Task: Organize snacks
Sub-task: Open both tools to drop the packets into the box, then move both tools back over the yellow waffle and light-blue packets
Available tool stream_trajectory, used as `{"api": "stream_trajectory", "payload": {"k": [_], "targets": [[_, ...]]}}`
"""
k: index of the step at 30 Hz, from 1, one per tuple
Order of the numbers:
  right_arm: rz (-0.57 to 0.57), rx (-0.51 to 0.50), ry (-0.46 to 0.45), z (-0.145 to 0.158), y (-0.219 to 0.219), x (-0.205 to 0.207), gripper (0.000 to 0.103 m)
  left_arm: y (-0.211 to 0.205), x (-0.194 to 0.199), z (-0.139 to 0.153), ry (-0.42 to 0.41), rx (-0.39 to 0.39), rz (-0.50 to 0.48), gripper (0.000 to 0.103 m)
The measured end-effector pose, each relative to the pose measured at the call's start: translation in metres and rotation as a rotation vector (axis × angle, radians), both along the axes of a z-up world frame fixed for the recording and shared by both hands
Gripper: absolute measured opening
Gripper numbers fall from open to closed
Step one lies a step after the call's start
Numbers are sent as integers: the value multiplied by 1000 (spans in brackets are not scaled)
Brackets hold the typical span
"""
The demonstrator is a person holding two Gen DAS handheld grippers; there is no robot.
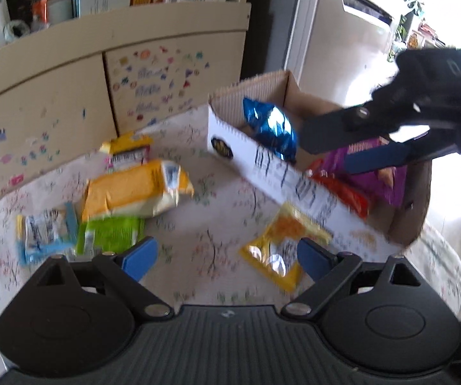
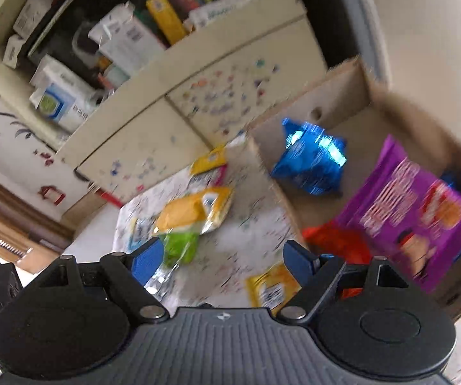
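A cardboard box (image 1: 262, 163) stands on the table at the right and holds a blue foil bag (image 1: 272, 128), a purple bag (image 1: 378, 179) and an orange-red bag (image 1: 343, 192). The same box (image 2: 343, 89) and its blue bag (image 2: 310, 160), purple bag (image 2: 407, 205) and orange-red bag (image 2: 336, 240) show in the right wrist view. Loose on the table lie a large yellow packet (image 1: 134, 189), a green packet (image 1: 111, 234), a blue-white packet (image 1: 41, 234) and a small yellow packet (image 1: 282, 247). My left gripper (image 1: 227, 256) is open and empty above the table. My right gripper (image 2: 217, 260) is open and empty; it hovers over the box (image 1: 343, 147).
A cream cabinet (image 1: 70, 96) with stickers stands behind the table, its shelf full of boxes and books. Another yellow-pink packet (image 1: 127, 150) lies near the cabinet. A floral cloth (image 1: 204, 224) covers the table. A bright floor and doorway lie to the right.
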State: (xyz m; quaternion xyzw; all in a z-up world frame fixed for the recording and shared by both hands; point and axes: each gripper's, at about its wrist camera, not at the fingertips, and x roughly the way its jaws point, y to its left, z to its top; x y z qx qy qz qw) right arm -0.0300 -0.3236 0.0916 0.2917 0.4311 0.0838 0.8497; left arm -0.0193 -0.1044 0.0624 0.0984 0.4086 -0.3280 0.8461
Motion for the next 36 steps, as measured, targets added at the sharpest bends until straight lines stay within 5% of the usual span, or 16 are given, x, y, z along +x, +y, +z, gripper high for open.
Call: {"api": "stream_trajectory", "payload": {"k": [15,23,26,28,32,36], "targets": [[1,-22,21,-1,10,3,87,-51,-15,-32,-107,26,-250,93],[-25,-48,9,3,0,-3,87,-71,-1,-53,-93,-4,-276,91],[-28,-56,5,5,-1,-5,87,-77,4,-60,-77,-2,-280,84],[-26,-66,1,6,-1,-5,87,-79,7,-65,-50,2,-286,67],[-19,-64,1,6,1,-5,87,-77,2,-65,-65,20,-299,55],[1,-74,2,6,6,-3,87,-65,1,-63,-56,44,-250,53]]}}
